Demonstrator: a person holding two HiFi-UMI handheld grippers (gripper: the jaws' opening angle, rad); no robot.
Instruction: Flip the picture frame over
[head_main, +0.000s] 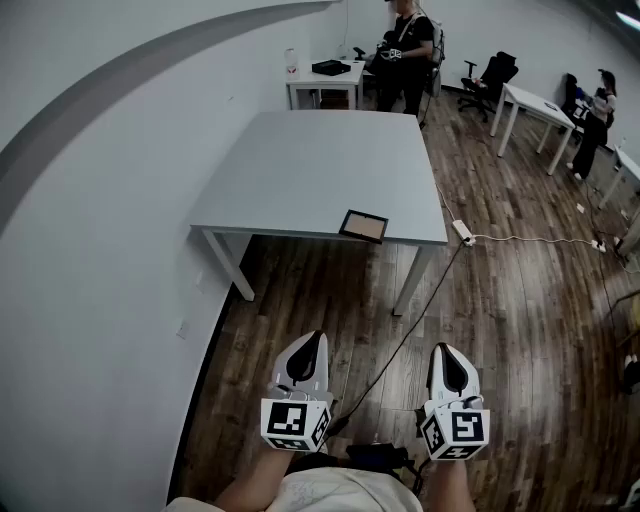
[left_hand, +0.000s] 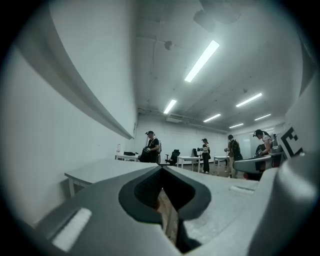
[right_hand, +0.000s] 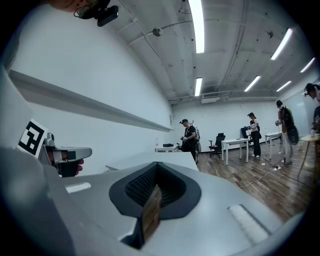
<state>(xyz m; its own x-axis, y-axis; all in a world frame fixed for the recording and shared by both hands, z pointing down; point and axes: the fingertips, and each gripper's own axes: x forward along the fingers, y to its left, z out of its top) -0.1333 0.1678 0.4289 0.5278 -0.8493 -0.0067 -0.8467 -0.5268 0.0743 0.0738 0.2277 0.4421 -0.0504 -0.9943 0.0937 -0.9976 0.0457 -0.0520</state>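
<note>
Picture frame (head_main: 363, 226) on table (head_main: 300, 170) (near edge)

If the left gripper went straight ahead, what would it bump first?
Probably the grey table, near its front edge, left of the picture frame. The left gripper seems slightly above the tabletop, so it might skim over instead.

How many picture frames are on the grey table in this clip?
1. The picture frame lies flat near the front edge of the grey table, toward its right corner. No second frame shows in any view.
</note>
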